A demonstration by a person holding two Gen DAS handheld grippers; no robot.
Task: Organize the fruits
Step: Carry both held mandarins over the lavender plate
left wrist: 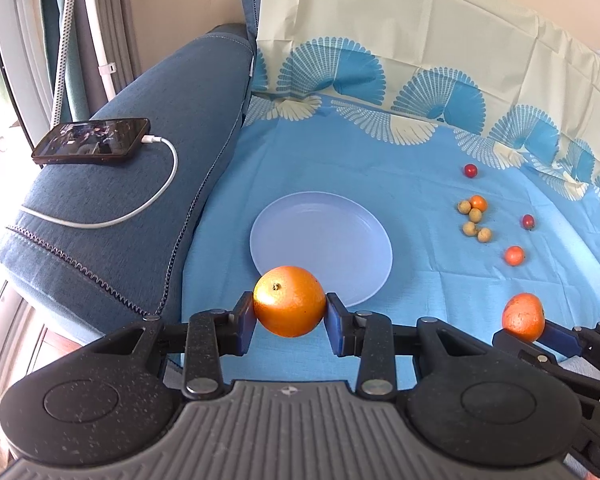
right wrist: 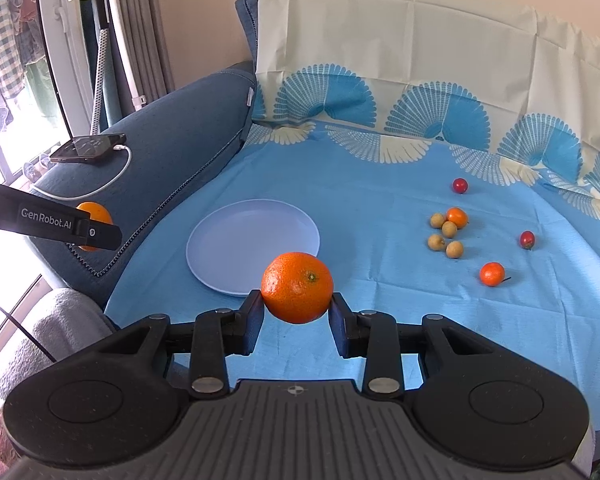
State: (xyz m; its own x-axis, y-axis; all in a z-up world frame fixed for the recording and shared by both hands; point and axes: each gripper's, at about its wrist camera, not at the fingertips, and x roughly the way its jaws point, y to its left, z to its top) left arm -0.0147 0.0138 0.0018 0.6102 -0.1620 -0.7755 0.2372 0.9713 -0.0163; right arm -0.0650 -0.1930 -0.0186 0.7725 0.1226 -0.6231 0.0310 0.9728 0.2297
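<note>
My left gripper [left wrist: 290, 312] is shut on a smooth orange [left wrist: 289, 301], held just in front of the near rim of a pale blue plate [left wrist: 320, 240]. My right gripper [right wrist: 297, 307] is shut on a rougher orange [right wrist: 297, 287], held by the near right rim of the same plate [right wrist: 252, 240]. In the left wrist view the right gripper [left wrist: 526, 330] shows at lower right with its orange [left wrist: 523, 316]. In the right wrist view the left gripper [right wrist: 90, 228] shows at far left with its orange [right wrist: 94, 216] partly hidden. Nothing lies on the plate.
Loose on the blue cloth [right wrist: 380, 200] to the right lie several small tan fruits [right wrist: 446, 236], two small oranges [right wrist: 492, 274], and two red cherry-like fruits [right wrist: 460, 185]. A phone [left wrist: 92, 142] on a charging cable rests on the blue sofa arm [left wrist: 140, 200] at left.
</note>
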